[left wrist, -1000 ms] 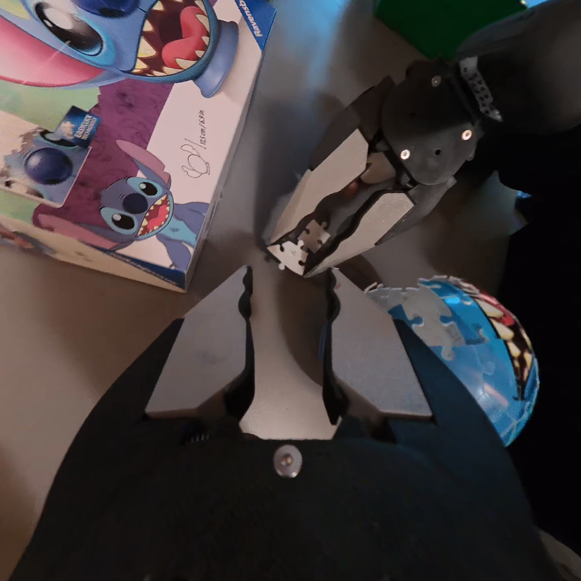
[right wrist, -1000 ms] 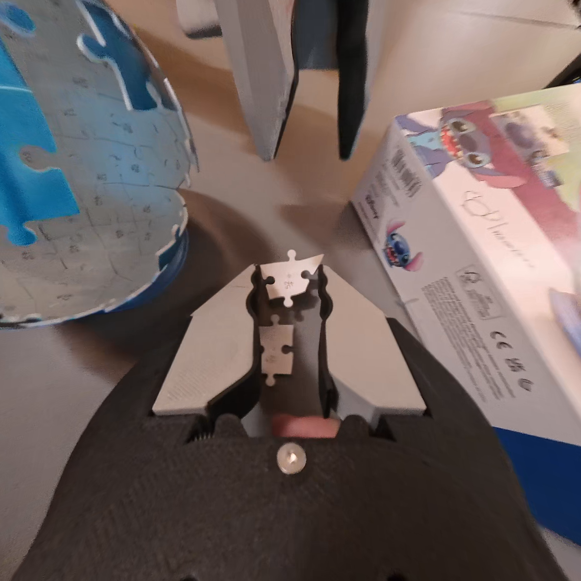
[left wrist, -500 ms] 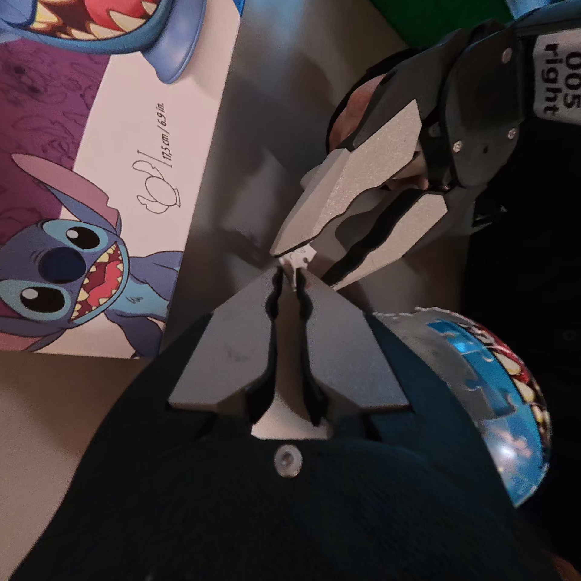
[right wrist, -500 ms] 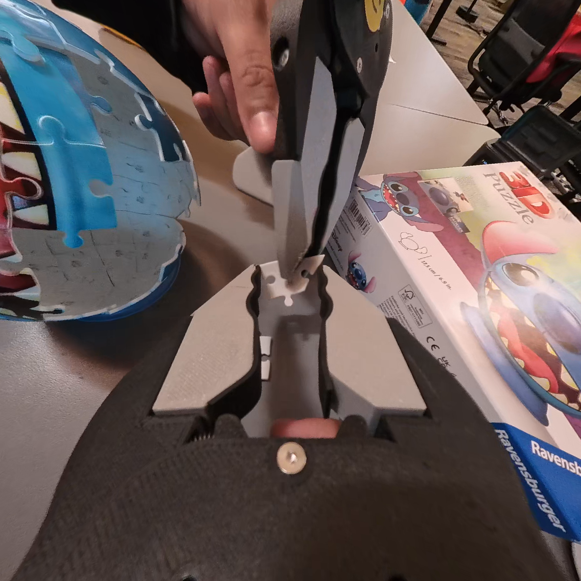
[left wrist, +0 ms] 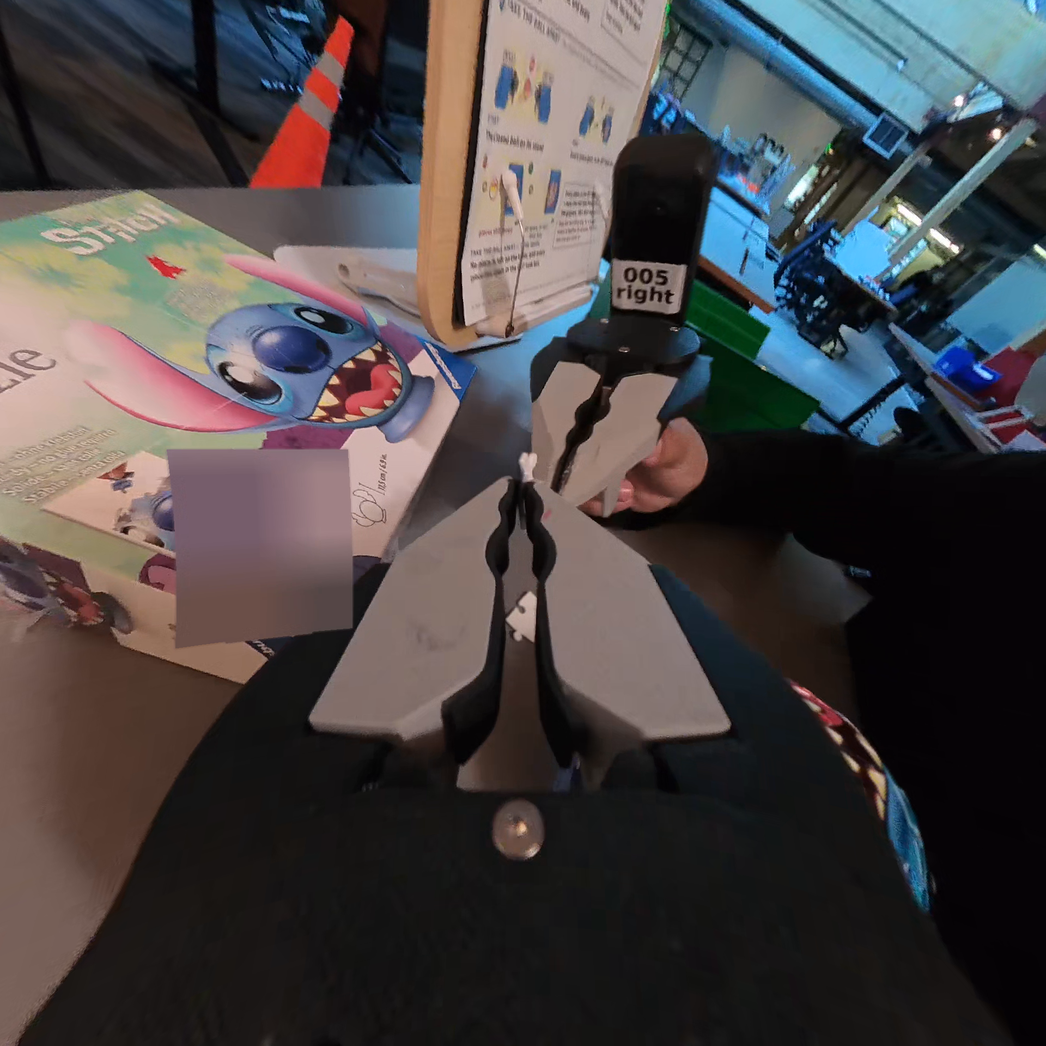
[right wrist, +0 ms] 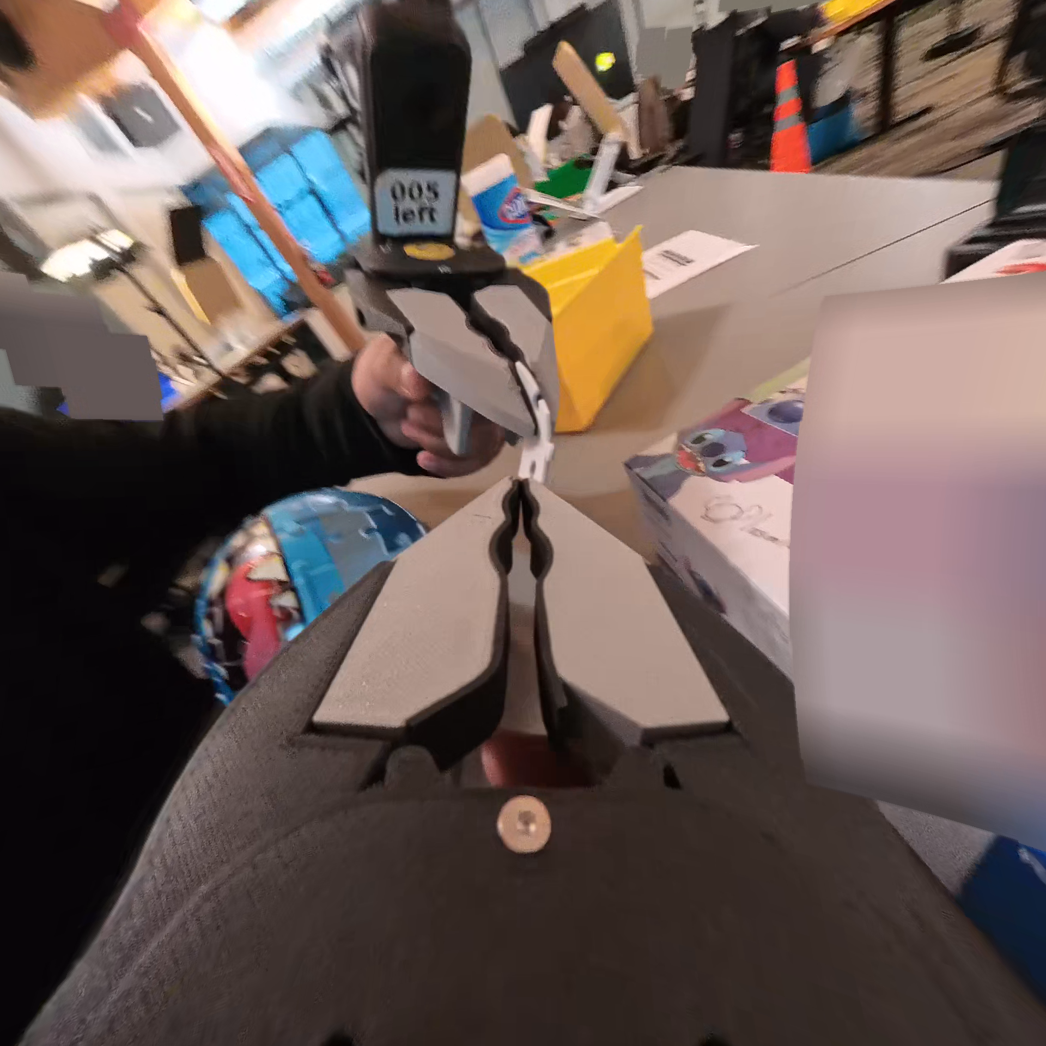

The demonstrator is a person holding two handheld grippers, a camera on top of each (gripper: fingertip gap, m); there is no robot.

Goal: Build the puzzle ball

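Above the grey table [left wrist: 736, 554], beside the puzzle box [left wrist: 170, 396]: left gripper [left wrist: 523, 489] clamped edge-on upon a white puzzle piece [right wrist: 535, 447], right gripper [right wrist: 522, 488] pinched empty tip-to-tip, likely post-handover, half-built puzzle ball [right wrist: 294, 566] resting nearby, awaiting it.

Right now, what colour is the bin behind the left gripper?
Yellow bin, clearest in the right wrist view, behind the left gripper.
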